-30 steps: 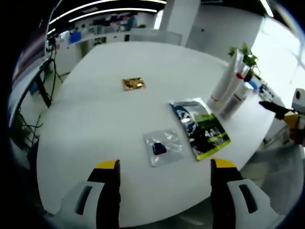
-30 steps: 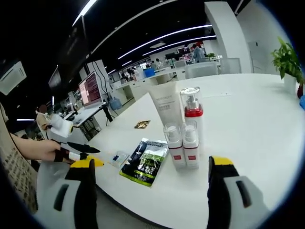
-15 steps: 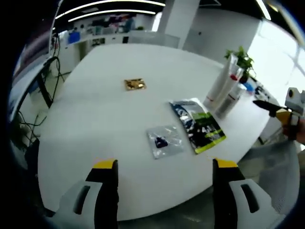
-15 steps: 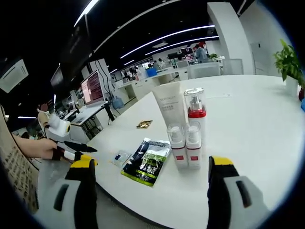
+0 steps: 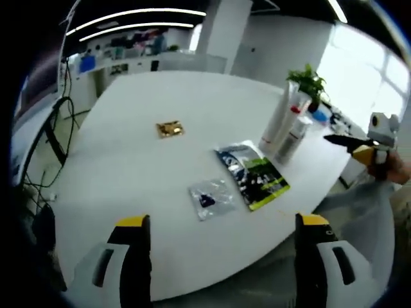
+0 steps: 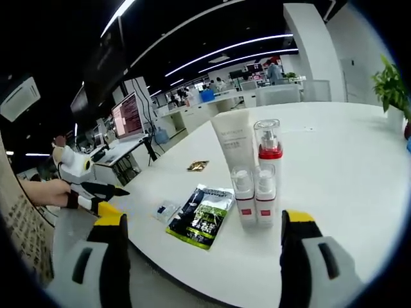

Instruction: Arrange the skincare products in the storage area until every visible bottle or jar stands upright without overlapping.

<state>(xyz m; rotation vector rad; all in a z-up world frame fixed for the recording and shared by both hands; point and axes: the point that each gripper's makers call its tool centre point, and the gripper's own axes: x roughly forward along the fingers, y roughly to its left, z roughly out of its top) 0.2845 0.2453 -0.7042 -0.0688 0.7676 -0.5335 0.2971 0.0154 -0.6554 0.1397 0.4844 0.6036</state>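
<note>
Both grippers have drawn back from the white round table point(image 6: 334, 192); the left gripper point(image 5: 221, 263) and right gripper point(image 6: 202, 256) hang wide and empty; the upright white skincare bottles point(image 6: 253, 173) stand clustered, suggesting completion.

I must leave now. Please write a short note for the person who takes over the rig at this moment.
Left gripper: open, holds nothing, off the white table edge. Right gripper: open, holds nothing.
Things: white tube, red-collared pump bottle and two small clear-capped bottles stand upright, close together. Green-black sachet, small clear sachet and gold sachet lie flat.
Done: bottles upright.
Left: perhaps only checking spacing.
</note>
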